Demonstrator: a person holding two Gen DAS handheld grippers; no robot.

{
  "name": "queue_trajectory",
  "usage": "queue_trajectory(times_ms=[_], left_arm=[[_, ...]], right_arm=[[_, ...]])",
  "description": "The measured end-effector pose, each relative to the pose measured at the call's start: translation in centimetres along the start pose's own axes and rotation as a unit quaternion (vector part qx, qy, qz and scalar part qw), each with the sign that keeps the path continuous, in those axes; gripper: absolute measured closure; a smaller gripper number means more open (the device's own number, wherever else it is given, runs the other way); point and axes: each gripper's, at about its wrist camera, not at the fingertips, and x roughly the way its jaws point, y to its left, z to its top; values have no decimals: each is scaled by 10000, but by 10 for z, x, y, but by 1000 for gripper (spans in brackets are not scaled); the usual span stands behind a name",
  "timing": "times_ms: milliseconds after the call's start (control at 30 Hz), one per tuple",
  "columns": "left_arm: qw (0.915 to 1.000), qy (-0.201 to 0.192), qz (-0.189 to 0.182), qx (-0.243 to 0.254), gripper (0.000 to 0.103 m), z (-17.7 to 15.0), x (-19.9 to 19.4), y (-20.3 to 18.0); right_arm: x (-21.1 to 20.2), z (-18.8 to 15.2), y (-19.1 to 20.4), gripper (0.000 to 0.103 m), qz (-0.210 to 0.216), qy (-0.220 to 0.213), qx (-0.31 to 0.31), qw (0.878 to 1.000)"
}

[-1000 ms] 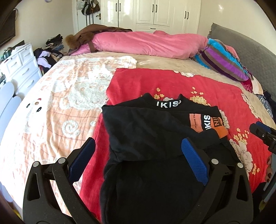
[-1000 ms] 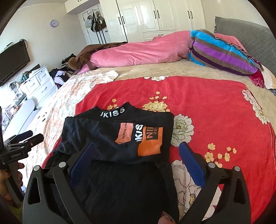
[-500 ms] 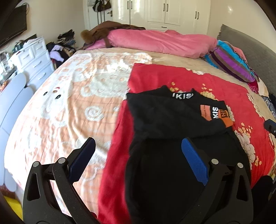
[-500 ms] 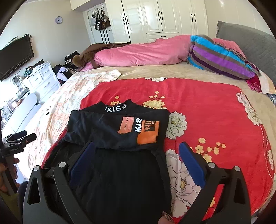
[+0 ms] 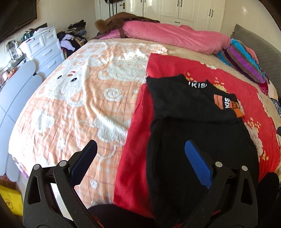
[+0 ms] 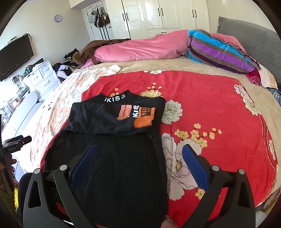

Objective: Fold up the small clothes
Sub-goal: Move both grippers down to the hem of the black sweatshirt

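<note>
A black garment (image 5: 196, 126) (image 6: 112, 150) with white lettering and orange patches lies flat on the red flowered blanket (image 5: 175, 68) (image 6: 202, 98), its sleeves folded across the chest. My left gripper (image 5: 140, 149) hangs open above the bed's near edge, over the garment's left side, holding nothing. My right gripper (image 6: 139, 152) is open too, above the garment's lower right part, and nothing is between its blue pads (image 6: 195, 164). The left handle (image 6: 10, 150) shows at the far left of the right wrist view.
A peach and white blanket (image 5: 79, 98) covers the bed's left half. A pink duvet (image 5: 172, 36) and a striped pillow (image 6: 219, 54) lie at the far side. White drawers (image 5: 43, 50) stand left of the bed, wardrobes (image 6: 158, 15) behind it.
Both grippers have drawn back toward the bed's near edge and risen, so the garment looks smaller and farther. The left view has swung left. The garment lies unchanged.
</note>
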Motion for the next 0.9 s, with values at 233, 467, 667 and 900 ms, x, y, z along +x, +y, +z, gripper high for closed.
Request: queue_trajectory(times_ms=[233,467,667,900], left_arm=[[9997,150,-53,186,9,-18,-1,-9],[9988,300,-132,357,9,-28,3,-19],[9981,421,-110,443,9,-37,6,-23],[9951,756,-153,615,9,-57,16,-32]], right_arm=[[-9,-13,-3,6,-40,69,-43,10000],[-8,-34,-3,6,-87,293,-68,9995],[-5,-53,1,6,-160,543,-152,9983],[6,-81,1,6,-306,1015,-149,9942]])
